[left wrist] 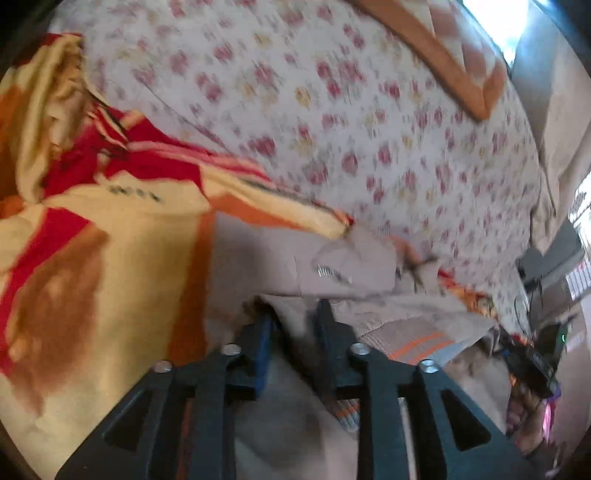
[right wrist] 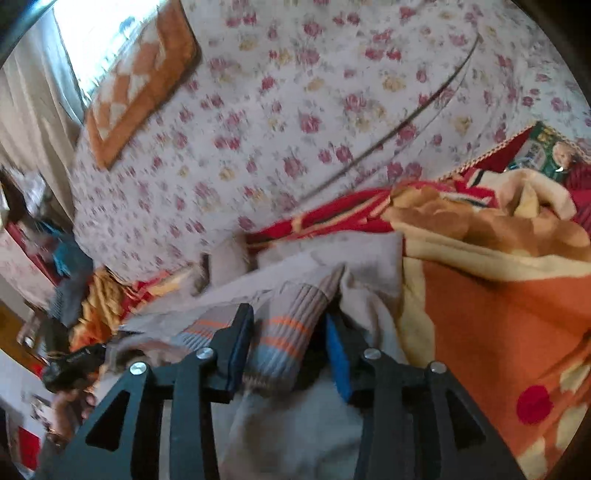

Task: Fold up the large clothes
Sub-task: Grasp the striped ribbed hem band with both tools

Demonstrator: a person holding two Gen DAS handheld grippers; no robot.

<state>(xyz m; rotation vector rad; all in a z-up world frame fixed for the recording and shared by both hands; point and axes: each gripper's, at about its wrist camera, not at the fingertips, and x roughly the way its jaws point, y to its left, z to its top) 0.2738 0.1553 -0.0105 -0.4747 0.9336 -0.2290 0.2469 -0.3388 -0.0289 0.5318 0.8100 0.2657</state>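
A: Left wrist view, nearest first: left tool [left wrist: 293, 326] is standing part open over the grey garment [left wrist: 332, 266]. Cloth is lying betw. the fingers, pads aren't pressing it.

B: Right wrist view: right tool [right wrist: 286, 332] is also sitting part open. Garment's ribbed cuff [right wrist: 288, 332], w/ orange and blue stripes, is lying betw. its fingers, not pinched.

A: So where's the garment lying?

B: It's resting on the bed, partly over a red-orange-cream blanket [right wrist: 498, 314], just beside it.

A: Farther back, a floral bedsheet [left wrist: 332, 110] is covering the bed. An orange-edged cushion [right wrist: 140, 85] is lying at the far end, near a bright window [left wrist: 495, 22].
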